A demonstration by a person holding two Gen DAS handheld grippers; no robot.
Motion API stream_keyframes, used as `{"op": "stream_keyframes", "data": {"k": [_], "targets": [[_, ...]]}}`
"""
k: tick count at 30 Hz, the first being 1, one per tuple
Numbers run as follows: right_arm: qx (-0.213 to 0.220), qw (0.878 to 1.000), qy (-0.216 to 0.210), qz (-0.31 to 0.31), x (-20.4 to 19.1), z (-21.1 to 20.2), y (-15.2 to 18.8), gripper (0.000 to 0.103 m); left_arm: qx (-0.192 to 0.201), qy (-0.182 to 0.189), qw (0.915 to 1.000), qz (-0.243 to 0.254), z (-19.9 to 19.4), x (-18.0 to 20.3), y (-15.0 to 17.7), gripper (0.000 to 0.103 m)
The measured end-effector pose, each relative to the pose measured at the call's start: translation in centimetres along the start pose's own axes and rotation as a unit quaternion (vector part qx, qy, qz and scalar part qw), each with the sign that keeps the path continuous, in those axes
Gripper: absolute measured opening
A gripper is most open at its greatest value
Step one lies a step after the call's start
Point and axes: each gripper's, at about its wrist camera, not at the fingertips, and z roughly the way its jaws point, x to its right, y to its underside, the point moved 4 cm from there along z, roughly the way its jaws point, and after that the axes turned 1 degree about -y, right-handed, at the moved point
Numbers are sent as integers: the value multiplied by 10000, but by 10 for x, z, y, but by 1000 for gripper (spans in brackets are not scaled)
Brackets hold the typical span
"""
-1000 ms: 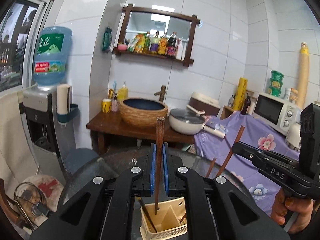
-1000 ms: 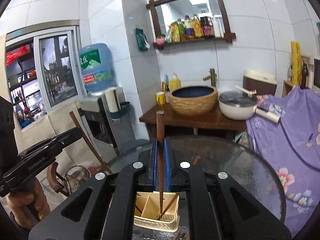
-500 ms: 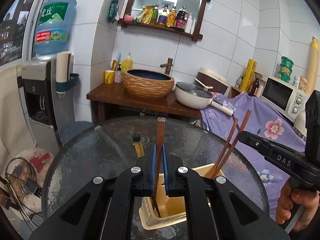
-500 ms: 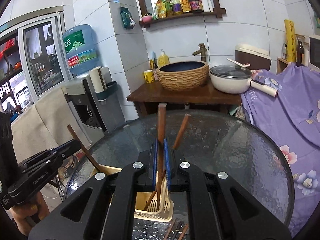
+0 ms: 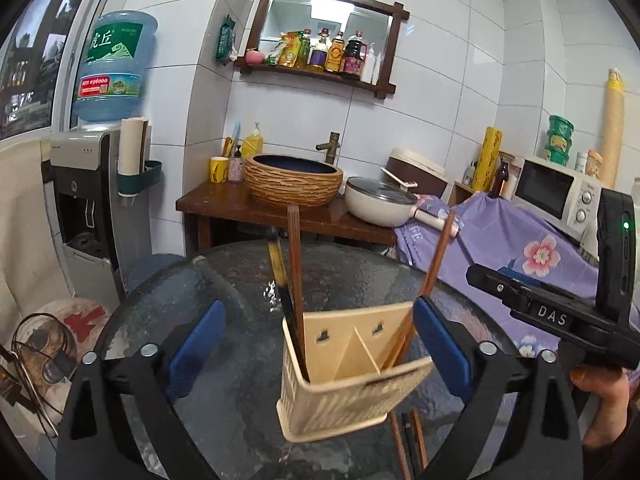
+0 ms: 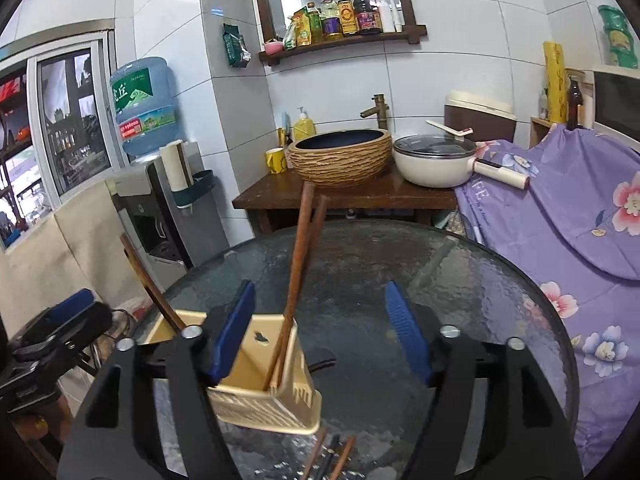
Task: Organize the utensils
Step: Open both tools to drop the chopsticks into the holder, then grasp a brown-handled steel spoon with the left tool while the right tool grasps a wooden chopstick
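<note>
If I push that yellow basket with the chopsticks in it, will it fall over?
Probably slides first: the basket looks like light plastic on a smooth glass table. It might tip, since the tall chopsticks lean out well above its rim. It likely feels stiff, not floppy.

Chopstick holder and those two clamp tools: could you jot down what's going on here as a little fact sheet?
holder: cream basket, divided, on the glass table
in holder: brown chopsticks leaning in one side, more in the other
loose: several chopsticks lying before the basket
left gripper: jaws opening, pressing nothing
right gripper: jaws opening, pressing nothing
</note>
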Motion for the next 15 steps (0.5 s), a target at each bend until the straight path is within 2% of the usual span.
{"op": "stream_keyframes", "data": {"k": [2, 6, 8, 10, 12, 15], "targets": [[-183, 9997, 82, -149, 1, -1, 19, 71, -144, -25, 9998, 134, -2, 3, 15, 96], [-575, 9967, 405, -406, 9, 2, 60, 71, -533, -343, 9969, 461, -5, 3, 55, 96], [-869, 9937, 602, -371, 19, 7, 85, 71, -780, -463, 9944, 550, -6, 1, 78, 96], [-1226, 9903, 622, -221, 28, 13, 109, 71, -1051, -455, 9921, 519, -4, -2, 97, 94], [-1503, 9864, 652, -125, 33, 16, 132, 71, -1396, -344, 9884, 491, -2, -1, 119, 81], [-1704, 9831, 669, -81, 32, 17, 157, 66, -1723, -351, 9831, 520, 0, 0, 147, 70]]}}
